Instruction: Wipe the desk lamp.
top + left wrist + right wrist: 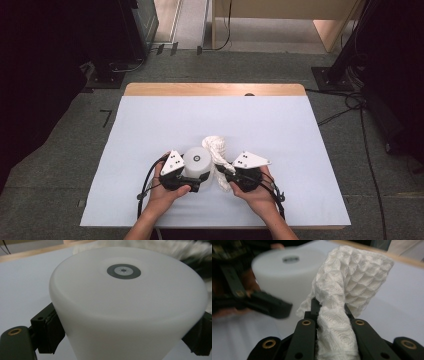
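A white tapered cylinder (196,162) with a dark ring on its top stands on the white-covered table (150,125). My left gripper (194,181) is shut on it, and its black pads (51,330) press both sides of the cylinder (125,305). Just to the right, my right gripper (223,173) is shut on a bunched white waffle-weave cloth (216,146). Along its jaws, the cloth (352,282) rises from between them and leans toward the cylinder (287,277). The left gripper (269,305) lies blurred beside it.
The table's wooden back edge (215,89) borders the white sheet. Beyond it are grey floor, dark equipment stands (330,75) and cables (345,107). A person's hands (162,197) hold both grippers near the front edge.
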The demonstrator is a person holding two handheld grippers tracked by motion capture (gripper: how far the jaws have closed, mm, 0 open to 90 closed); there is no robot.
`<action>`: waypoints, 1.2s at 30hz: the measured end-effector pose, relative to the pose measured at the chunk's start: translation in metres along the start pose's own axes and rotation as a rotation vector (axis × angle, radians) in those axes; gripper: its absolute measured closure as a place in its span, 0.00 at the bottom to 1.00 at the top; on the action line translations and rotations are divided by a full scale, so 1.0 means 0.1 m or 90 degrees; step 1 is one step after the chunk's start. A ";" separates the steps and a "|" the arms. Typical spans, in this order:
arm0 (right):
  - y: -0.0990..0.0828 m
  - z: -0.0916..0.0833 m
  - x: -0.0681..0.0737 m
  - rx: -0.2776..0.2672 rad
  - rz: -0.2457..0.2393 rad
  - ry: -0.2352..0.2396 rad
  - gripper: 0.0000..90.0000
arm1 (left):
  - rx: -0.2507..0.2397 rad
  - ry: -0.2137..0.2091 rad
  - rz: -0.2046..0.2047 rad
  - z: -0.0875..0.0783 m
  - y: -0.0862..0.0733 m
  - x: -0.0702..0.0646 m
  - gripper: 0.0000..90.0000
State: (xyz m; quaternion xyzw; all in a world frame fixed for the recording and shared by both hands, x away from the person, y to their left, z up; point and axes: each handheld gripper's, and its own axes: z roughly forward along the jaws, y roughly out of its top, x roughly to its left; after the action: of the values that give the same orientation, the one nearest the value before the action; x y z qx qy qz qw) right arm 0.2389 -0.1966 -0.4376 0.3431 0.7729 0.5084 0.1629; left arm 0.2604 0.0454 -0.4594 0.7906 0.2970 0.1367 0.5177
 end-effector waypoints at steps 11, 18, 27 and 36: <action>-0.25 0.29 -0.09 0.139 0.017 0.006 0.89 | -0.005 0.026 0.030 0.02 -0.07 0.02 0.09; -0.20 0.14 -0.28 0.097 0.075 -0.022 0.89 | 0.013 0.068 0.017 0.02 -0.07 -0.07 0.05; -0.20 0.10 -0.29 0.087 0.079 -0.034 0.89 | 0.025 0.175 -0.031 0.05 -0.01 -0.25 0.04; -0.18 0.13 -0.21 0.097 0.043 -0.033 0.88 | 0.012 0.112 -0.015 0.00 -0.02 -0.14 0.09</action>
State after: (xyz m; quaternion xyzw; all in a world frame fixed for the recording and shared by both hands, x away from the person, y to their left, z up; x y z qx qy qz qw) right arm 0.2552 -0.2072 -0.4613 0.3935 0.7928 0.4443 0.1386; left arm 0.2489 0.0377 -0.4604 0.7769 0.3518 0.1967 0.4838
